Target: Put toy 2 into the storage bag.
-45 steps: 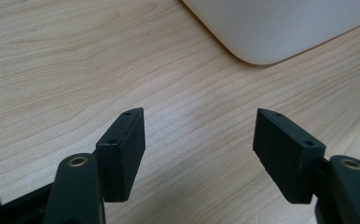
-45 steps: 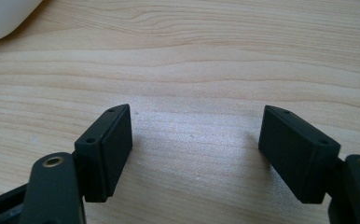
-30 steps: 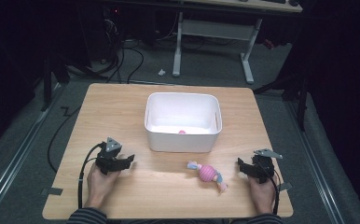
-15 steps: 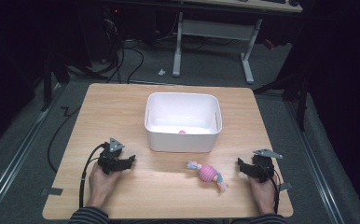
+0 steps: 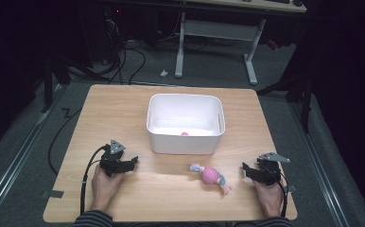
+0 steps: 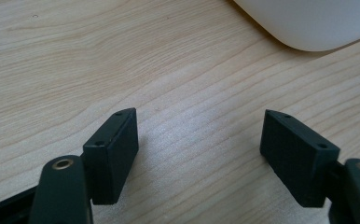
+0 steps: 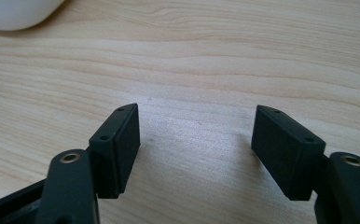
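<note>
Light wooden table [image 5: 124,109]; white rectangular plastic bin [image 5: 185,123] at centre. Pink knotted rope toy [image 5: 210,175] lies near the front edge. Right gripper [image 5: 247,171] and left gripper [image 5: 132,162], jaws just widened, gape empty. Approach the toy's round middle squarely.

The table [image 5: 124,113] is pale wood with wavy grain. The bin [image 5: 185,137] ahead of the tongs is plain white, with a small pink thing [image 5: 184,134] inside. Between the tongs lies a toy [image 5: 210,175]: pink ball, pale blue and pink ends. Both tongs [image 5: 132,161] [image 5: 245,169] are black with grey top plates. The sleeves [image 5: 93,219] are dark with fine stripes.
</note>
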